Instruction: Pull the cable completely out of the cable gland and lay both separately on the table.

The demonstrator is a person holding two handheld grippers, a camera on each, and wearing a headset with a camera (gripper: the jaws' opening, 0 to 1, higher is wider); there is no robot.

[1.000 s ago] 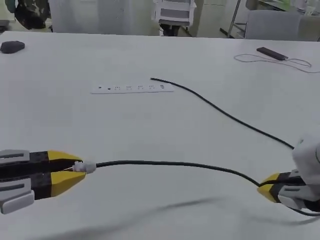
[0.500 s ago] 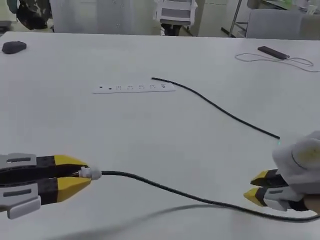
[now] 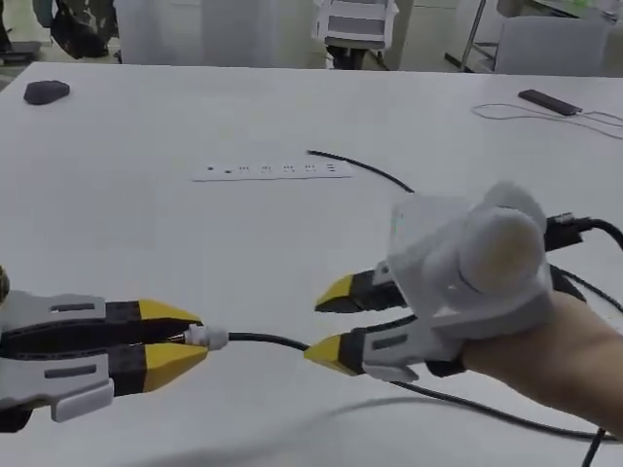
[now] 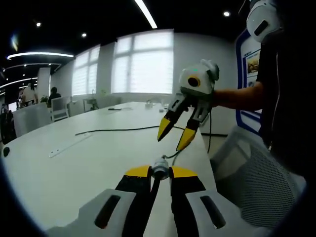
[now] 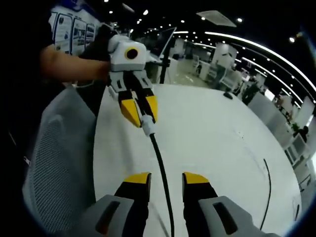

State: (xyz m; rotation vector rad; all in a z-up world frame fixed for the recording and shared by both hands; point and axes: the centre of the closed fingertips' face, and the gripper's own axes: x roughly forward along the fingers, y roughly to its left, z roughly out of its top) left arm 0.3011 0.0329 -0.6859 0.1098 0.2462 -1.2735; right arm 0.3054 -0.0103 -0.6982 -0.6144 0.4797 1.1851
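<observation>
Over the table (image 3: 292, 243), the right gripper (image 3: 313, 331) has come in, jaws apart astride the cable (image 3: 263, 340), likely to regrip near the gland (image 3: 207, 338) clamped by the left gripper (image 3: 201, 336).

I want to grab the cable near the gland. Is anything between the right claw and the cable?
Nothing visible. The right claw is open, and the cable runs through the gap between its jaws, toward the gland held in the left claw.
</observation>
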